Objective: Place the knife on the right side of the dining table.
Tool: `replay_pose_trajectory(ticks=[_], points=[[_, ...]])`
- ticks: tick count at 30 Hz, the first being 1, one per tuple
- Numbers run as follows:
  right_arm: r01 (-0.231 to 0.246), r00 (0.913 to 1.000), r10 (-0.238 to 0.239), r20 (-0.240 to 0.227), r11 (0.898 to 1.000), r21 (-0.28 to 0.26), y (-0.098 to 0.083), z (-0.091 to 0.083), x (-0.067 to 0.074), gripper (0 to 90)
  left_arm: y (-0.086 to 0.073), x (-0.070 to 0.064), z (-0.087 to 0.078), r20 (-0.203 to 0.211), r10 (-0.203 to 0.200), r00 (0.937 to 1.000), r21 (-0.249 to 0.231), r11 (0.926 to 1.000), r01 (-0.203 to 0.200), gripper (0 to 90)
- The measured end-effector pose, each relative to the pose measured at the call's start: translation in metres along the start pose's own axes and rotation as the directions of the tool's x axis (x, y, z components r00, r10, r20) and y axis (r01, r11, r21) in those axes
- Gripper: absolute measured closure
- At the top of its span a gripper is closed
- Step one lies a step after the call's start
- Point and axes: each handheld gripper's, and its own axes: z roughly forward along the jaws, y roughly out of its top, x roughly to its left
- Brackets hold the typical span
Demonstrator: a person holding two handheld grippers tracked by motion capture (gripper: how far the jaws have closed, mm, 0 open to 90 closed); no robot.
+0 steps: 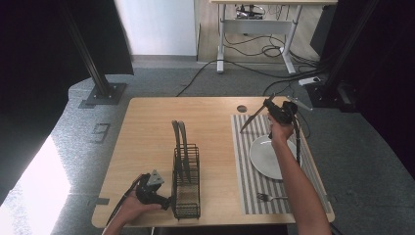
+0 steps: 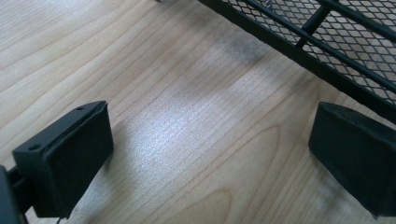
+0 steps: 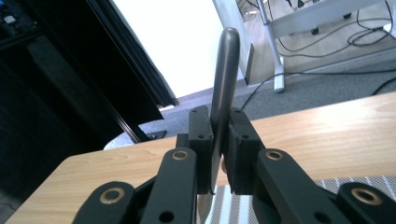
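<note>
My right gripper (image 1: pixel 268 104) is shut on a grey metal knife (image 1: pixel 252 118), held above the far end of a striped placemat (image 1: pixel 244 166). The knife slants down and to the left toward the mat. In the right gripper view the jaws (image 3: pixel 218 116) clamp the knife (image 3: pixel 225 70), whose rounded end rises past them. My left gripper (image 1: pixel 164 200) rests open by the front left of a black mesh rack (image 1: pixel 186 186). In the left gripper view its jaws (image 2: pixel 210 154) stand wide apart over bare wood, with the rack (image 2: pixel 327 42) just ahead.
Two grey curved utensils (image 1: pixel 180 142) stand in the rack. A white plate (image 1: pixel 268 156) lies on the mat under my right forearm, and a fork (image 1: pixel 269 197) lies at the mat's near end. A round hole (image 1: pixel 242 108) sits near the table's far edge.
</note>
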Motion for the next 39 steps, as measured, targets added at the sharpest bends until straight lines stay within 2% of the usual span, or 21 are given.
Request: replay_pose_trajectory(ticks=[4, 10, 17, 22, 26, 39], points=[[-0.004, 1.0, 0.003, 0.005, 1.0, 0.023, 0.002, -0.003, -0.007, 81.0, 0.0, 0.0, 0.0, 0.0, 0.0, 1.0, 0.0, 1.0, 0.0, 0.0], [0.014, 0.9996, -0.015, 0.024, 0.999, 0.051, 0.003, -0.006, -0.01, 79.7, 0.0, 0.0, 0.0, -0.001, -0.001, 1.0, 0.0, 1.0, 0.001, 0.0], [0.005, 0.9989, -0.008, 0.045, 0.998, 0.062, 0.003, -0.008, -0.019, 78.5, 0.0, 0.0, 0.0, -0.001, -0.001, 1.0, 0.0, 1.0, 0.001, 0.0], [-0.017, 0.9979, 0.013, 0.064, 0.998, 0.064, -0.001, -0.011, -0.031, 77.1, 0.0, 0.0, 0.0, -0.001, -0.001, 1.0, 0.0, 1.0, 0.001, 0.0], [-0.052, 0.996, 0.046, 0.076, 0.996, 0.077, -0.004, -0.013, -0.04, 76.1, 0.0, 0.0, 0.0, -0.001, -0.002, 1.0, 0.0, 1.0, 0.002, 0.0], [-0.083, 0.9913, 0.073, 0.11, 0.992, 0.094, -0.011, -0.018, -0.058, 72.5, 0.0, 0.0, 0.0, -0.002, -0.003, 1.0, 0.0, 1.0, 0.003, 0.0]])
